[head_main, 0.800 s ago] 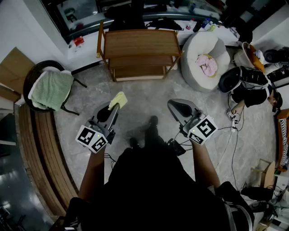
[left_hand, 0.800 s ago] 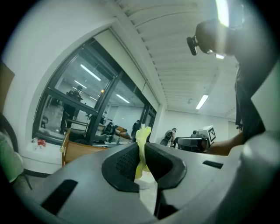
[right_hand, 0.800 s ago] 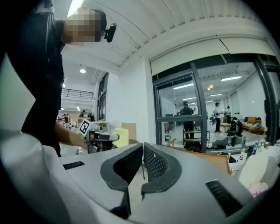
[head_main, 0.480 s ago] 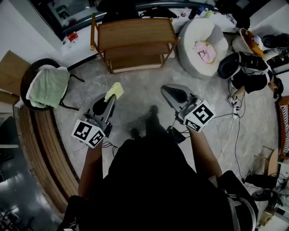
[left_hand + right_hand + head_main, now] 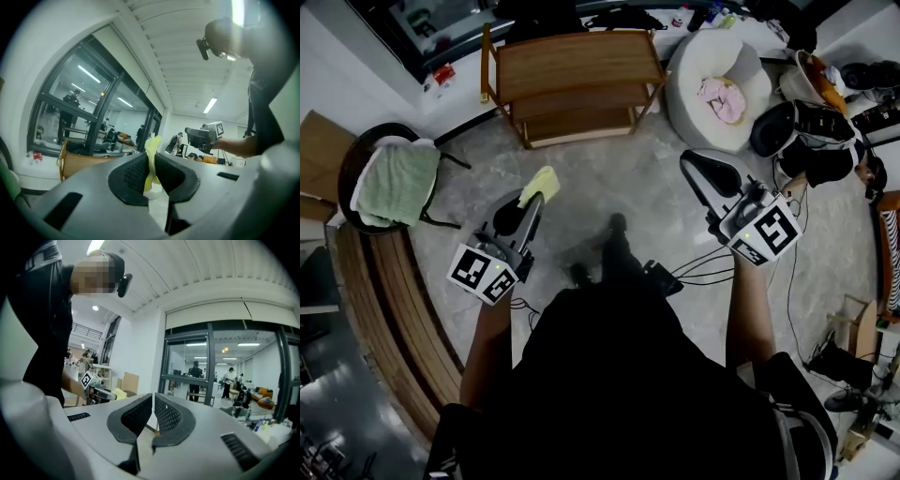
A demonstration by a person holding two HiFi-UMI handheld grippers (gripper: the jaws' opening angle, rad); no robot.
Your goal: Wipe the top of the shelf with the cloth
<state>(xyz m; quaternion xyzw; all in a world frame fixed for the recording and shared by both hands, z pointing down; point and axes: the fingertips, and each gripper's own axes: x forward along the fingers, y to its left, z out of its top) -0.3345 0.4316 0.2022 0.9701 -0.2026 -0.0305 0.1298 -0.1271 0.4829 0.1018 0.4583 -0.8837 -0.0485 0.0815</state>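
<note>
Plainly crumpled, the pale-yellow cloth sticks up from the left claw pinching it — right claw closed, empty.

The cloth is soft yellow fabric, the shelf smooth wood, the floor mottled grey stone.

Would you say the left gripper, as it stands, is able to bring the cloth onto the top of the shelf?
Probably yes: the left gripper is shut on the cloth, and only bare floor lies between it and the shelf, though the person must step closer.
</note>
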